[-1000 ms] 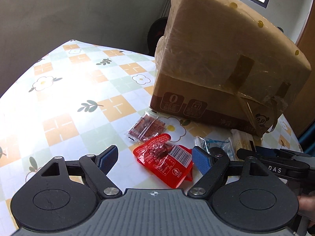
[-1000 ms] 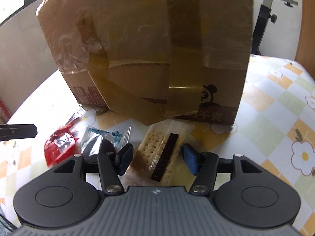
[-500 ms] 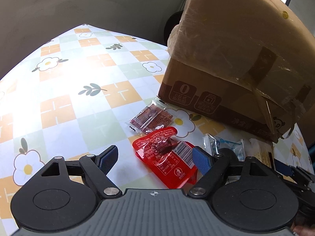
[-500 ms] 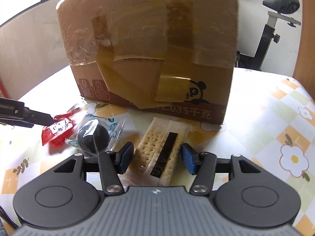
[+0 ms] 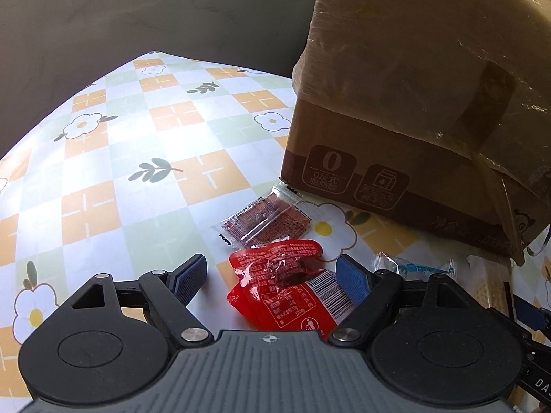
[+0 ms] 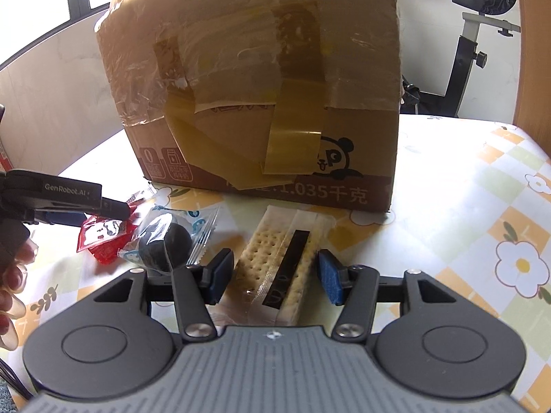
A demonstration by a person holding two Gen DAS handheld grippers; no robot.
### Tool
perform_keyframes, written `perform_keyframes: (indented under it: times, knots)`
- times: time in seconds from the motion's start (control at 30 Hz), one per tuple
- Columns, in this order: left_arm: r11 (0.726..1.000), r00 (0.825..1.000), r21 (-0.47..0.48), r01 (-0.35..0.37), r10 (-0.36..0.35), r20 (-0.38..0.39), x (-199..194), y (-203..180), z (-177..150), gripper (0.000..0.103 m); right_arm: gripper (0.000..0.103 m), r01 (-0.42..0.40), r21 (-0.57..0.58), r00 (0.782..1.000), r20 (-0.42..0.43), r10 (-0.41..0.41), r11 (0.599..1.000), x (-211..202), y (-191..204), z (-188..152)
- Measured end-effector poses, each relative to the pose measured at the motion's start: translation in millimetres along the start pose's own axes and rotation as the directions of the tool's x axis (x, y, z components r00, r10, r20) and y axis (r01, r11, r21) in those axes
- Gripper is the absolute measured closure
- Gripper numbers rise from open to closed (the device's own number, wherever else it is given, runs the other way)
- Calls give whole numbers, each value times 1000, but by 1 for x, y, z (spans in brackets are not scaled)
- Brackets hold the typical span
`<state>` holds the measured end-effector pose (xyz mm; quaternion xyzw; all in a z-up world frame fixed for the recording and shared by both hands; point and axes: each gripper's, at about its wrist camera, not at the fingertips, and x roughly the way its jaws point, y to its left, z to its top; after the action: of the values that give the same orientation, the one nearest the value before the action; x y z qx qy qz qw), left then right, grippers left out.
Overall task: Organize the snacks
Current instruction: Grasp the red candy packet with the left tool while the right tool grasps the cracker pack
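Pick-up approach. Left gripper (image 5: 272,275) wide, red packet (image 5: 282,289) between its fingers. Right gripper (image 6: 273,275) wide, straddling cracker pack (image 6: 275,261). Next, likely: lower, close, lift toward box (image 6: 261,86) ahead.

So that's four snack packs on the table: one red packet (image 5: 286,292), one clear sachet of dark reddish stuff (image 5: 267,222), one clear wrapper with a black ball inside (image 6: 168,244) and one pack of crackers (image 6: 279,265). Just one taped cardboard box (image 6: 261,96) behind them. Two grippers too, left (image 5: 272,277) and right (image 6: 273,277), plus one exercise bike (image 6: 471,38) in the back.
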<state>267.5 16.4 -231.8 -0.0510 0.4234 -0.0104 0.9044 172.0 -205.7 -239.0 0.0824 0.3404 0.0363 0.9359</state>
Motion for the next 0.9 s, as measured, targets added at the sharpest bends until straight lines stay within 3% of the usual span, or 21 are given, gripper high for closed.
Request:
perform_keyframes:
  times: [0.23,0.43,0.6,0.83,0.9]
  knots:
    - [999,998,15,51,-52,20,-17,11,-18,27,46,-3,4,1000,0,3,1000,-1,0,0]
    - [999,999,22,23,-24,28,-31,23,-32,27,46,-4,4,1000,1,4,1000,-1,-1,1]
    - [999,998,28,41,-43,51,-36,22,-22,28,46,-5,5,1000,0,5,1000,-1,-1,0]
    - [987,991,143,78,-93,101,-27,-1,1,28,46,-6,6,1000,1,6,1000,-1,-1,0]
    - [983,992,165,76,-92,90,-17,-6,5,40,46,-6,6,1000,1,6,1000,-1,-1,0]
